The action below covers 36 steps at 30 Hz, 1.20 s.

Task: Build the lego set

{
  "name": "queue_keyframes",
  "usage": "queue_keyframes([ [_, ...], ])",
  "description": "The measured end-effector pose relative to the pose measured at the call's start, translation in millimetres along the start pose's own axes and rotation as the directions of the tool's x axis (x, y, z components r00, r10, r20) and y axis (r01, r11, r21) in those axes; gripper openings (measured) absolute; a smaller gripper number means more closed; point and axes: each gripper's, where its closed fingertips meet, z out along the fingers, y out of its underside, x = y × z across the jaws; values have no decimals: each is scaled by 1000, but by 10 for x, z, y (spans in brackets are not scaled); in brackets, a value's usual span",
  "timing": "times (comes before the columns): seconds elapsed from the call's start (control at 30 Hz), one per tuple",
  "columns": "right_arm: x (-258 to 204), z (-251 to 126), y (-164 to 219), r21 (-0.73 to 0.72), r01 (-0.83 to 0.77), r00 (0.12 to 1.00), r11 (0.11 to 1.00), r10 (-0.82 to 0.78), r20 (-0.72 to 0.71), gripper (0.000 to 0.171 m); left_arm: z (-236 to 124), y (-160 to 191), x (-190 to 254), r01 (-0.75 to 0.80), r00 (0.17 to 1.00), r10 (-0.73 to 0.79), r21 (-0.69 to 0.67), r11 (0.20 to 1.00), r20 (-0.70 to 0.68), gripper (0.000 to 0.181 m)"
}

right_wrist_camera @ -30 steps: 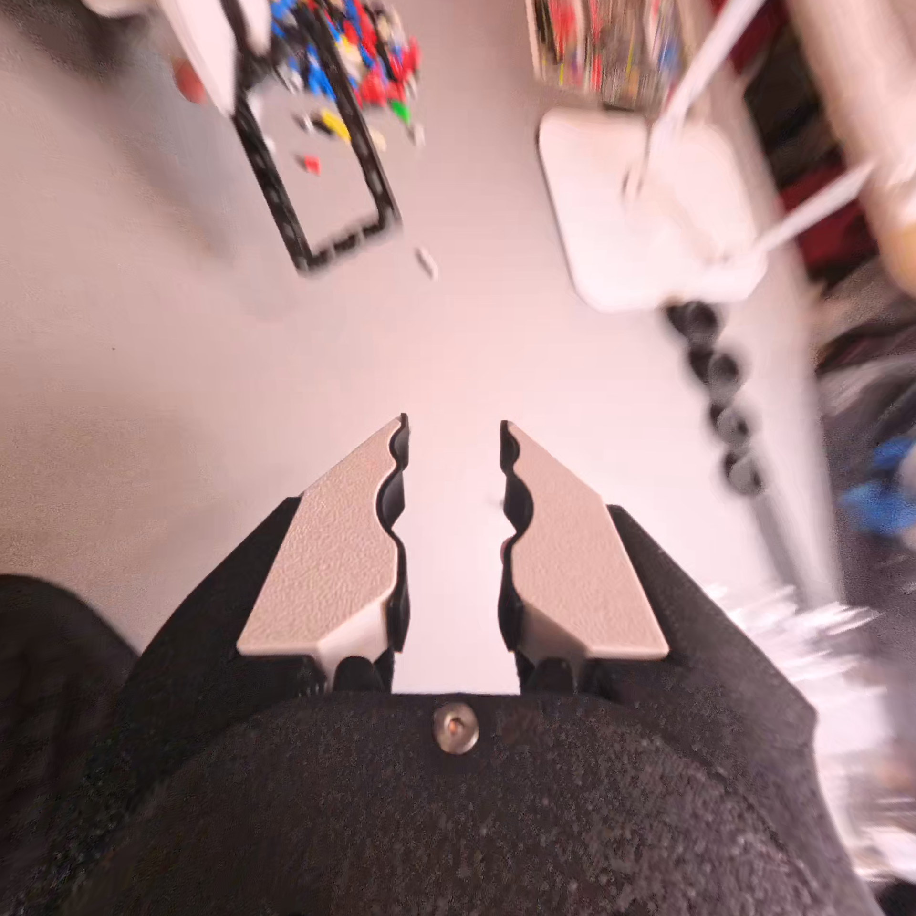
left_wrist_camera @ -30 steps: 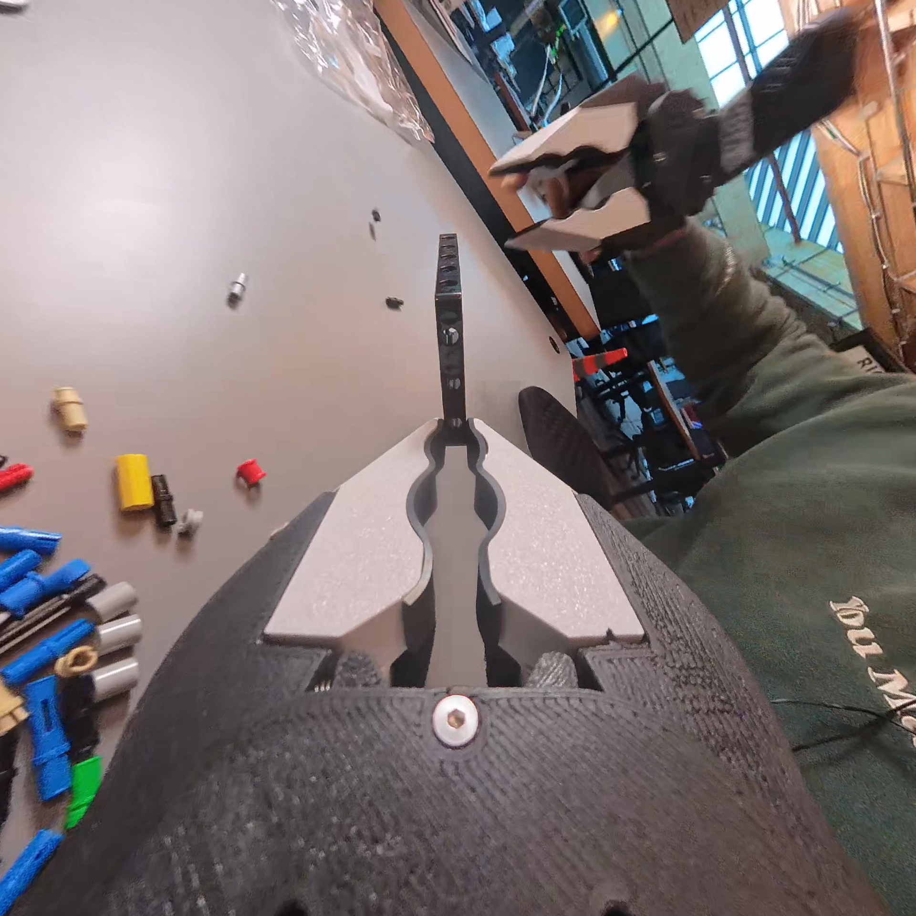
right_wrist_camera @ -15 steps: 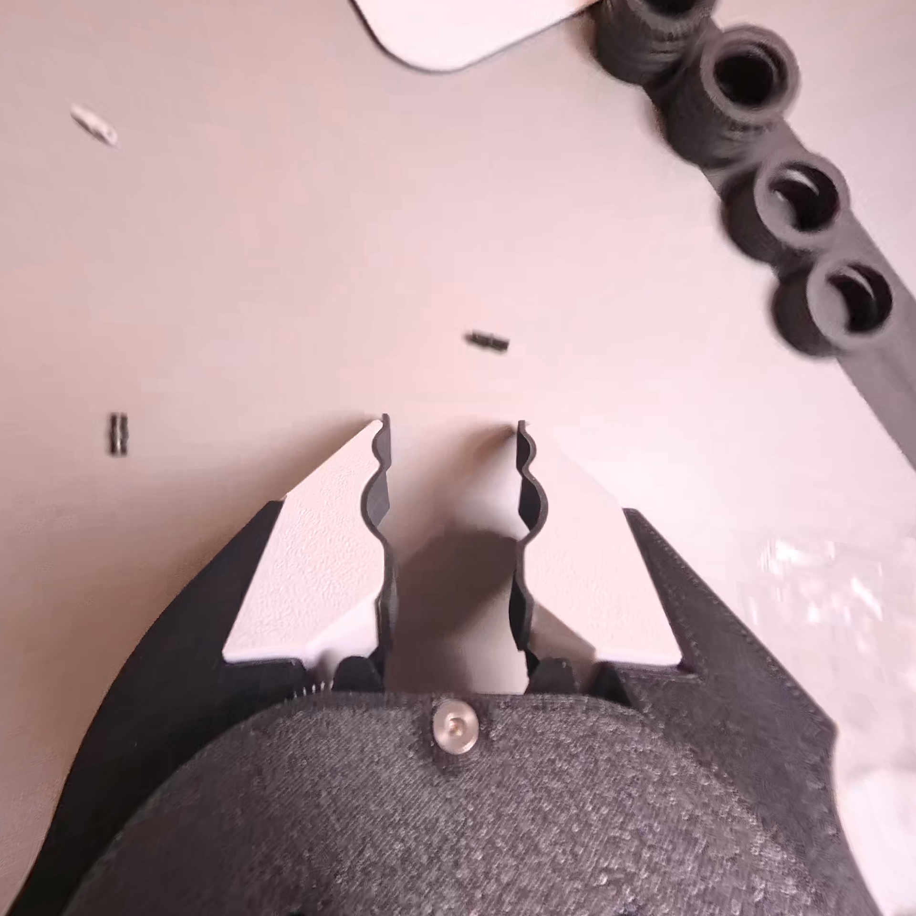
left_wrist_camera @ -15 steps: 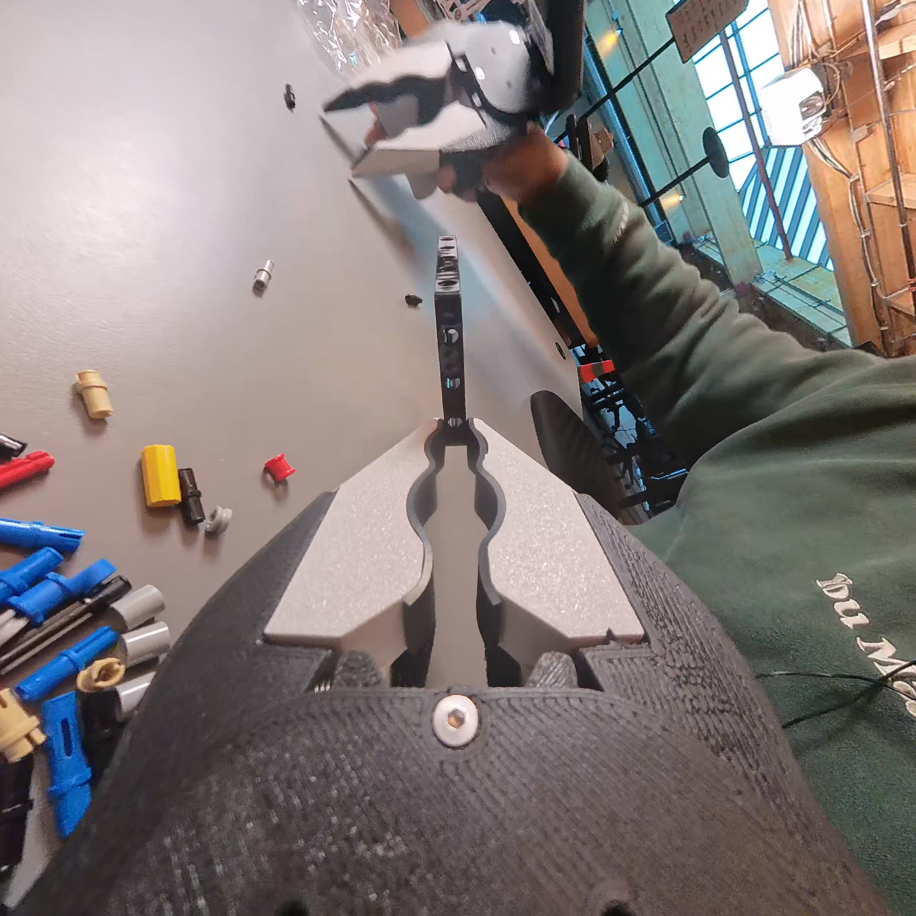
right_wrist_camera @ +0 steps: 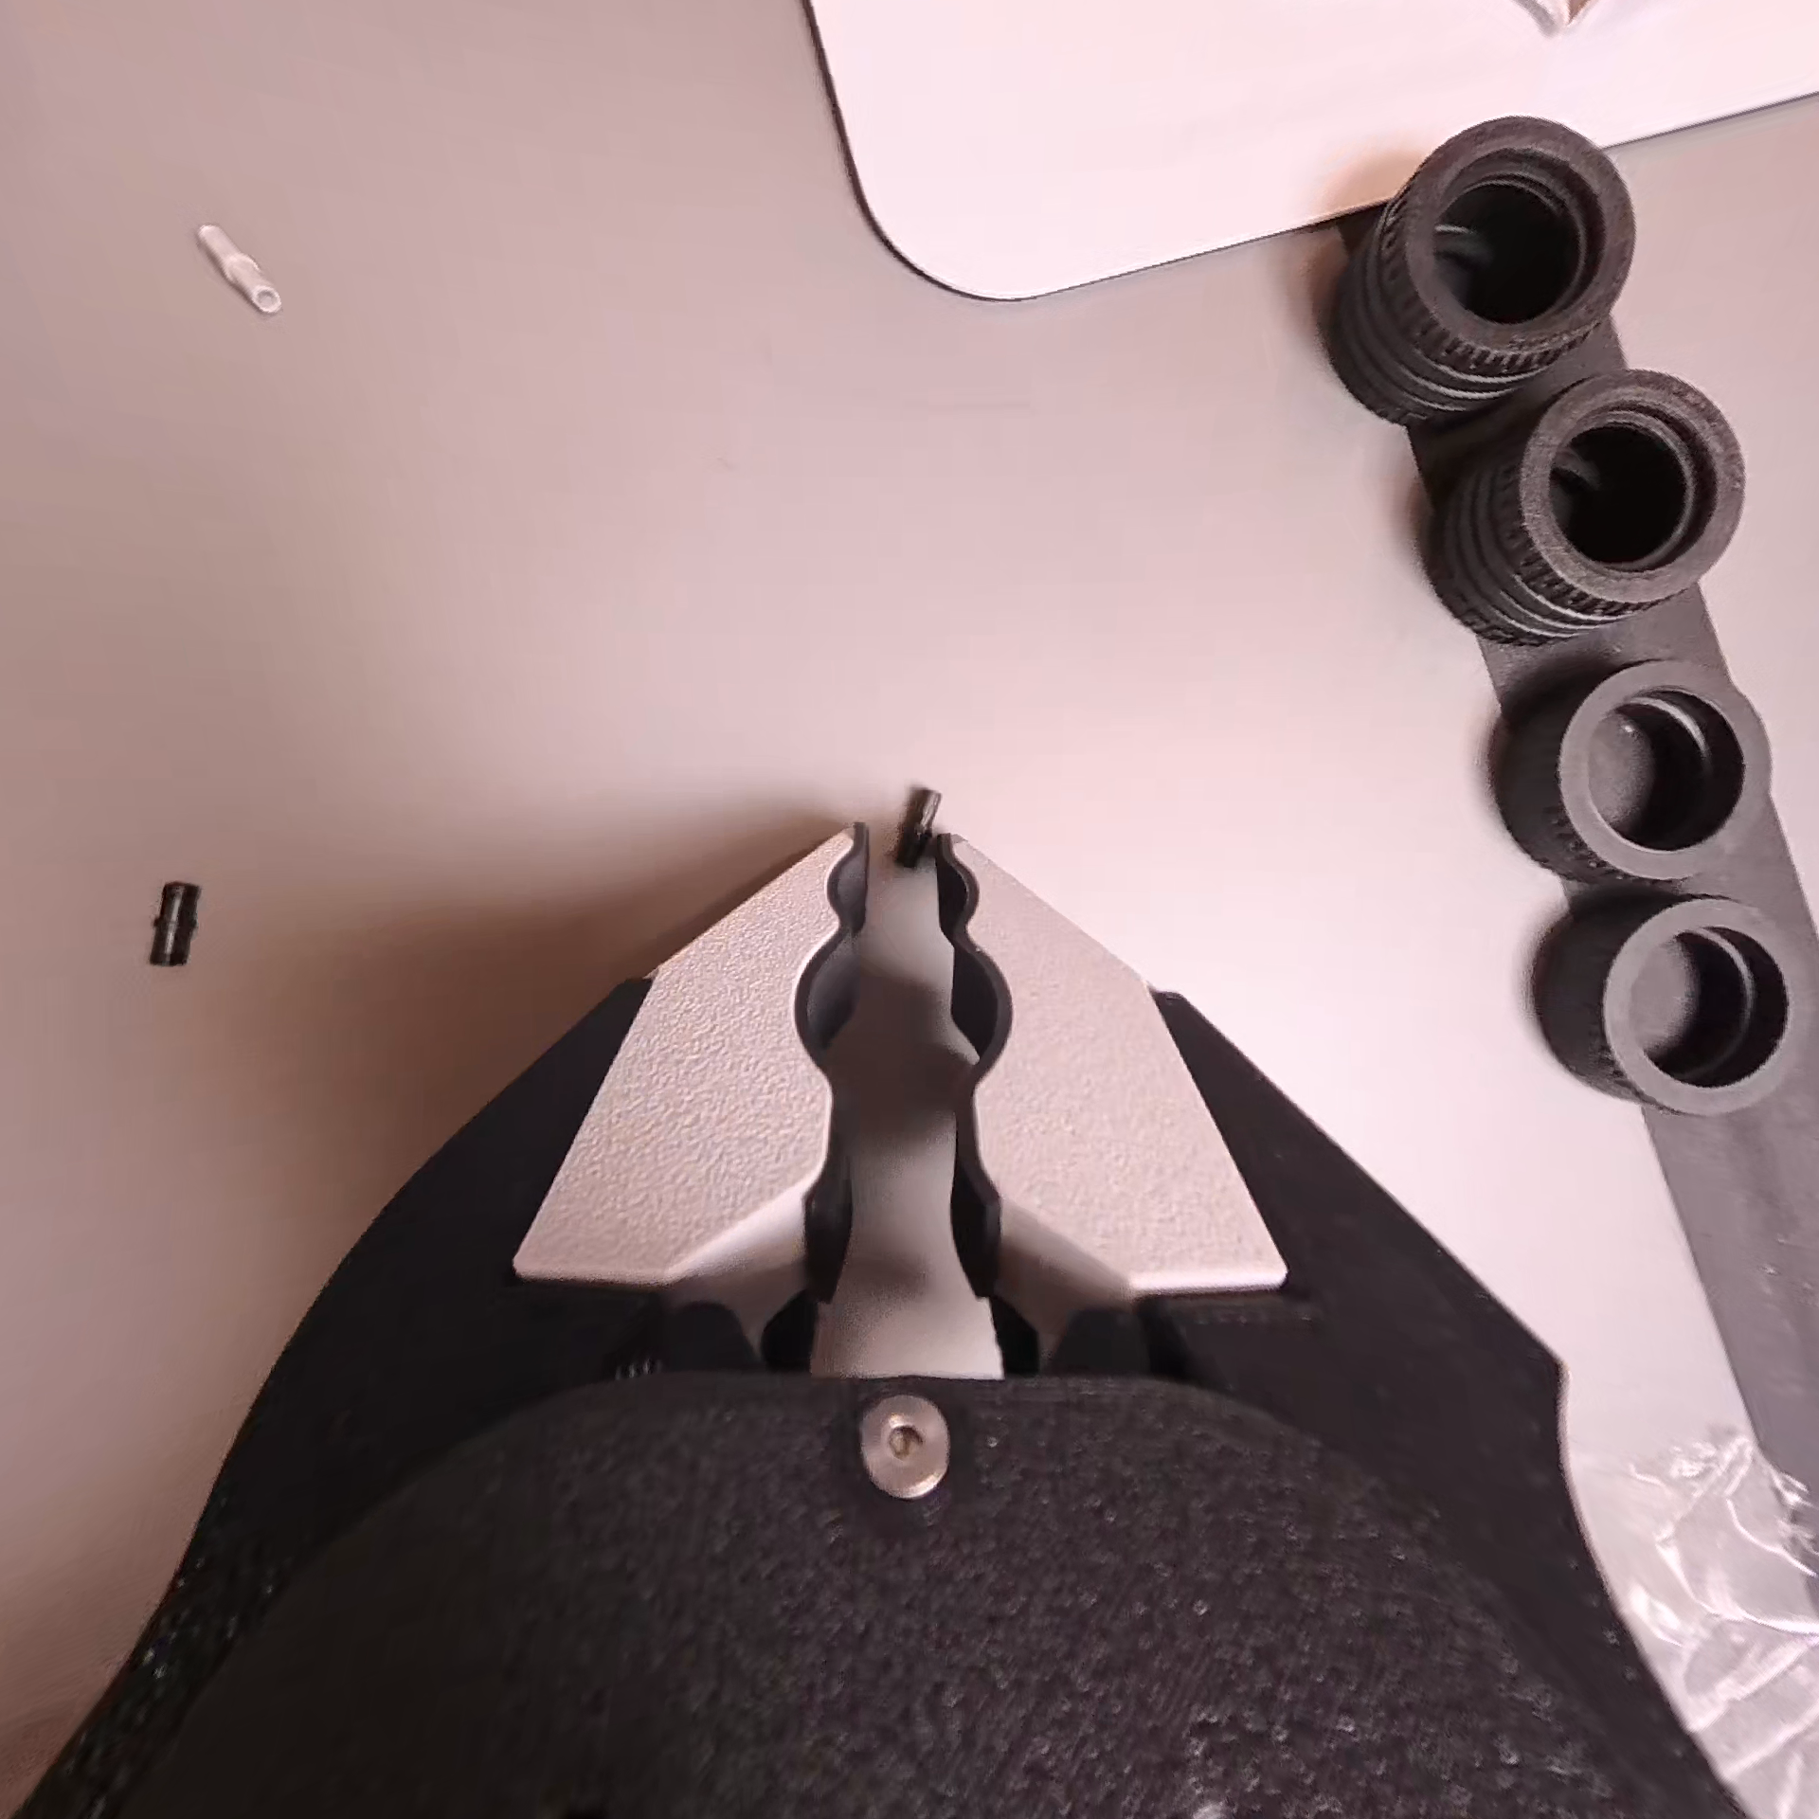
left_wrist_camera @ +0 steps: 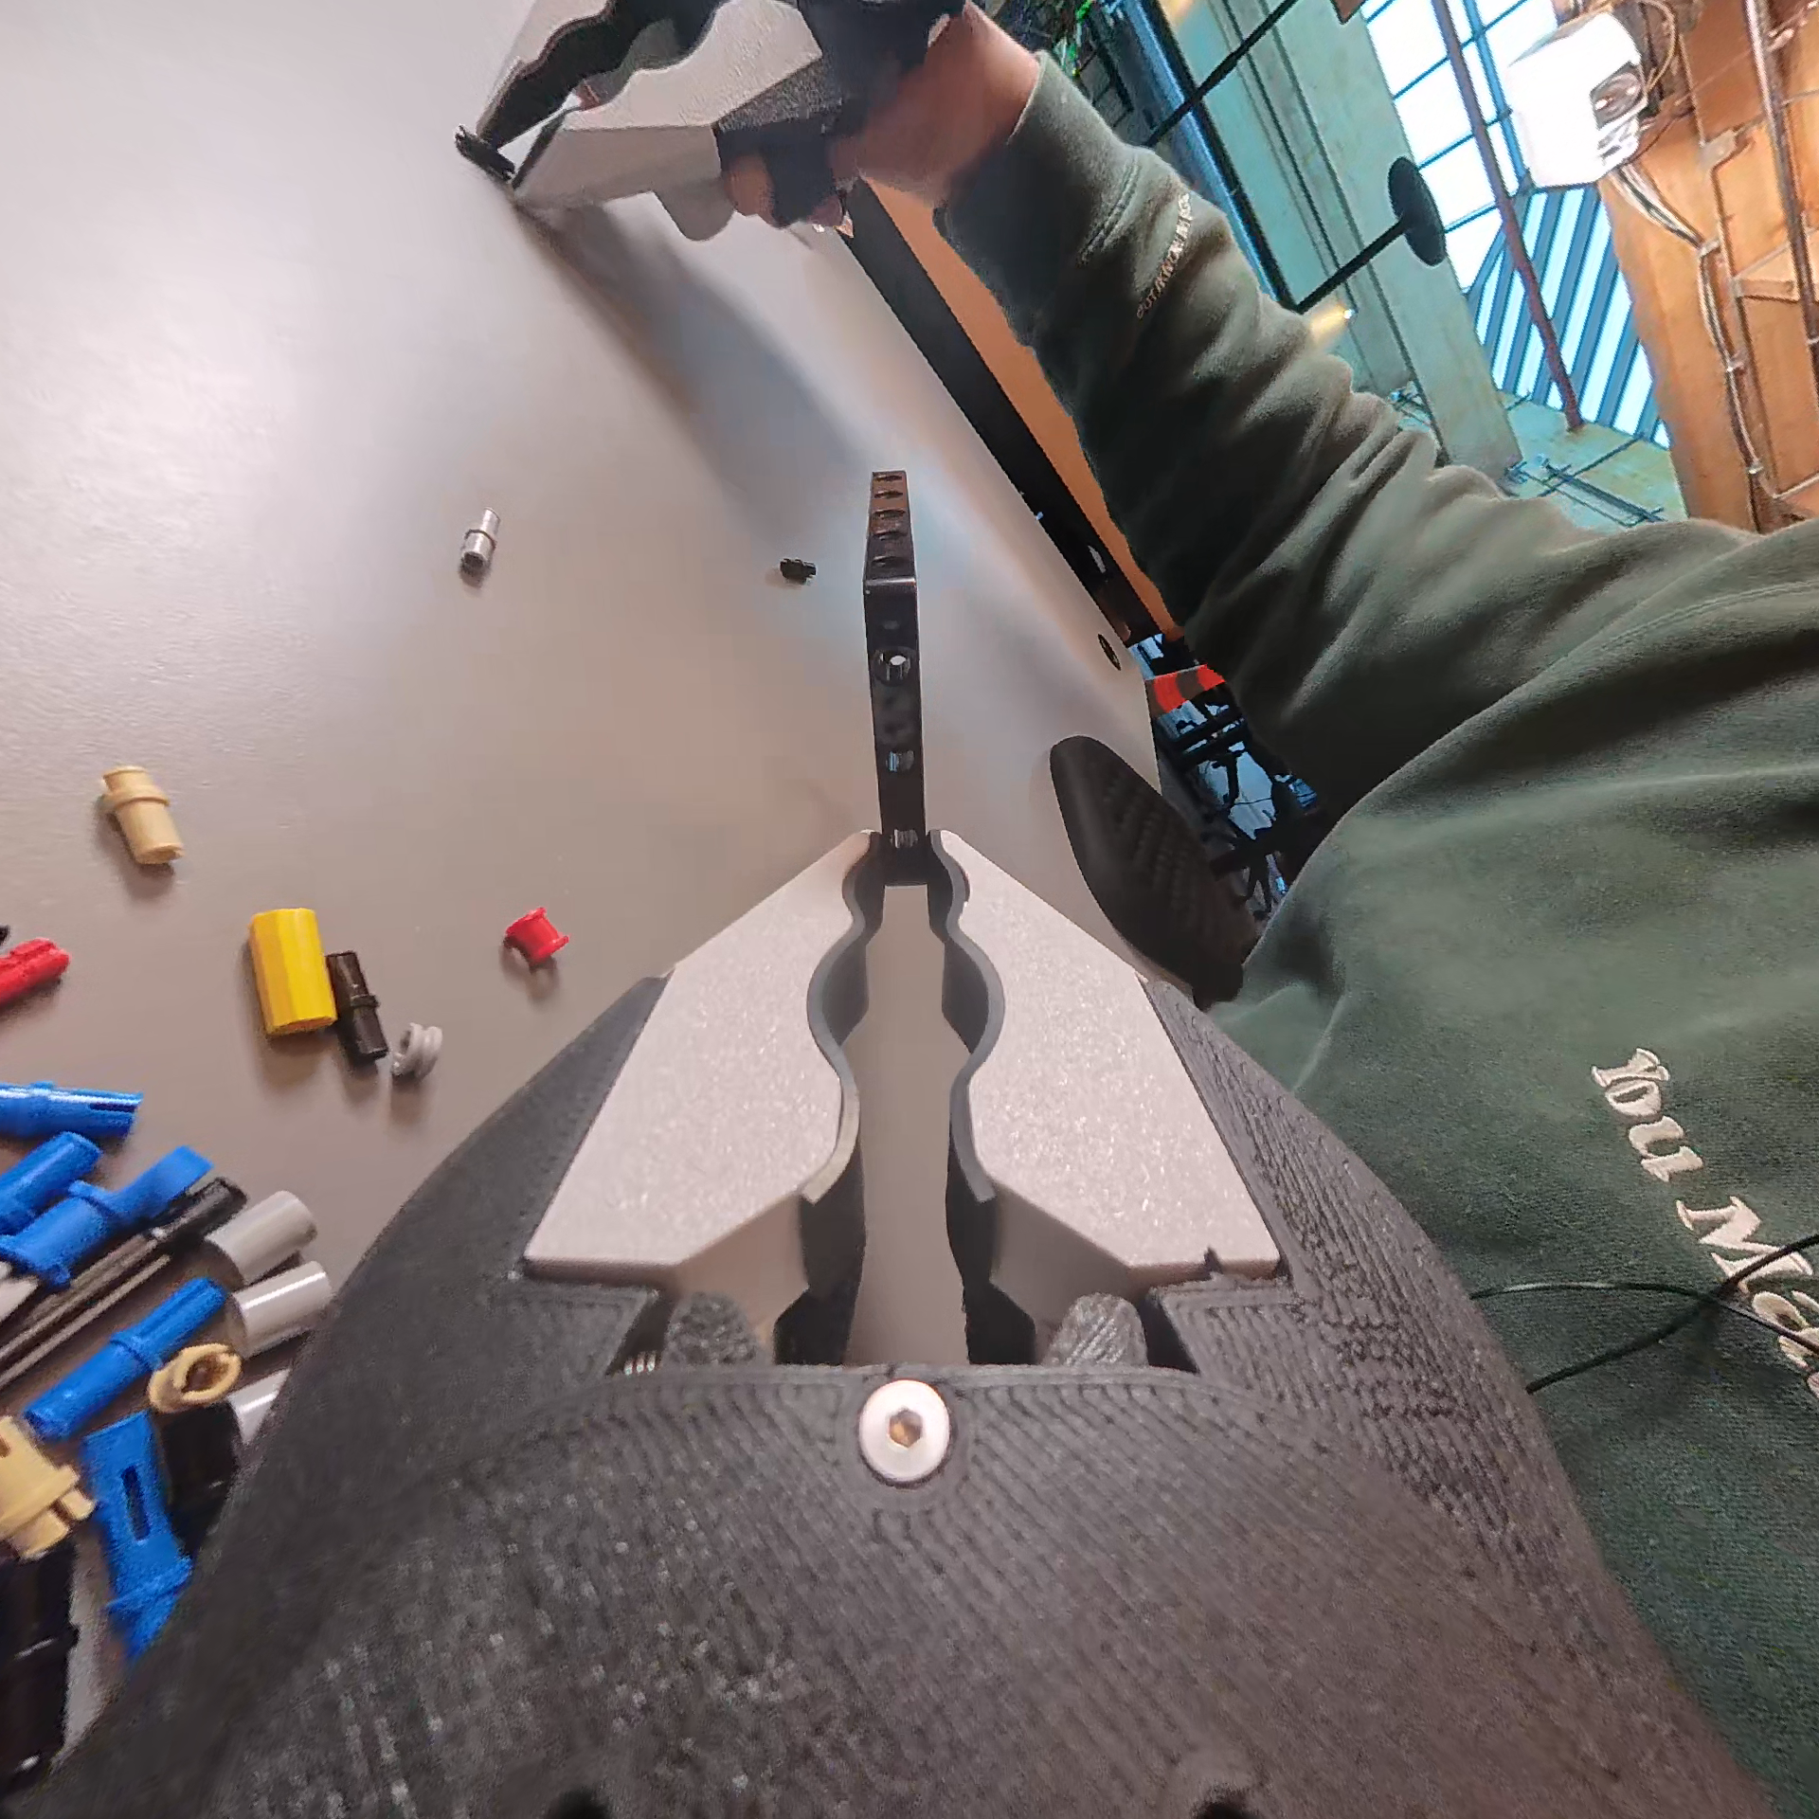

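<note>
My left gripper (left_wrist_camera: 904, 848) is shut on a black lego frame (left_wrist_camera: 894, 679), seen edge-on and held upright above the grey table (left_wrist_camera: 394, 394). My right gripper (right_wrist_camera: 901, 839) is down at the table, its jaws closed to a narrow gap around a small black pin (right_wrist_camera: 917, 827) at the fingertips. In the left wrist view the right gripper (left_wrist_camera: 502, 157) shows at the top, tips on the table with the pin (left_wrist_camera: 485, 153). A second black pin (right_wrist_camera: 175, 922) lies to the left of the right gripper.
Several black tyres (right_wrist_camera: 1624, 512) sit in a row on a dark strip at the right, next to a white plate (right_wrist_camera: 1083, 128). A grey pin (right_wrist_camera: 239, 283) lies far left. Loose blue pins (left_wrist_camera: 79, 1211), a yellow piece (left_wrist_camera: 290, 972) and a red bush (left_wrist_camera: 536, 935) lie left of the left gripper. A green sleeve (left_wrist_camera: 1280, 443) crosses the right. About 25 cm separates my left fingertips from my right. My left gripper is the nearer one to the red bush (left_wrist_camera: 536, 935): about 6 cm, against 25 cm.
My right gripper has swung away from the frame, dropped to the table and closed from wide open onto the black pin. The left gripper still holds the frame in place.
</note>
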Motion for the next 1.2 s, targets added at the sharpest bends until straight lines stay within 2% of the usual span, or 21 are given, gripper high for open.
queue_keyframes([
  [0.3, 35, -12, -7, 102, -36, 994, 994, 46, -95, 17, 7, -7, -13, -4, 1000, 4, 6, 1000, 9, 5],
  [0.37, 37, -3, -13, 93, -46, 994, 995, 55, -98, 12, 15, -3, -19, -4, 1000, 4, 2, 1000, 12, 5],
  [0.4, 54, 3, -14, 89, -45, 991, 995, 56, -118, 3, 17, -1, -20, -6, 1000, 6, 1, 1000, 13, 5],
  [0.47, 55, 2, -17, 67, 7, 989, 998, 3, -147, 2, 16, -1, -20, -7, 1000, 7, 2, 1000, 15, 5],
  [0.53, -15, -58, -71, 54, 129, 976, 990, -118, -184, 2, 16, 1, -19, -8, 1000, 8, 1, 1000, 15, 5],
  [0.6, -445, -294, -470, 227, 248, 966, 942, -225, -126, 1, 21, 11, -20, -13, 1000, 13, -2, 1000, 24, 5],
  [0.63, -673, -436, -645, 263, 331, 942, 906, -305, -137, 1, 31, 22, -12, -13, 1000, 13, -6, 1000, 24, 5],
  [0.67, -907, -549, -772, 250, 452, 891, 857, -421, -170, 1, 42, 34, -1, -11, 1000, 12, -11, 1000, 24, 5],
  [0.77, -1596, -667, -968, 112, 755, 652, 646, -724, -223, 1, 105, 79, 45, -11, 1000, 11, -33, 999, 15, 5],
  [0.9, -2133, -498, -976, -111, 953, 251, 281, -940, -230, 2, 209, 141, 170, -12, 1000, 12, -59, 998, -10, 5],
  [0.93, -2226, -450, -965, -137, 967, 182, 214, -959, -216, 2, 227, 167, 198, -14, 1000, 14, -68, 998, -9, 5],
  [1.07, -2463, -312, -950, -185, 981, 26, 56, -986, -162, 2, 270, 251, 340, -19, 999, 15, -100, 995, -38, 5],
  [1.2, -2555, -297, -945, -226, 973, -69, -46, -993, -94, 2, 280, 311, 511, -90, 992, 76, -142, 986, -98, 5],
])
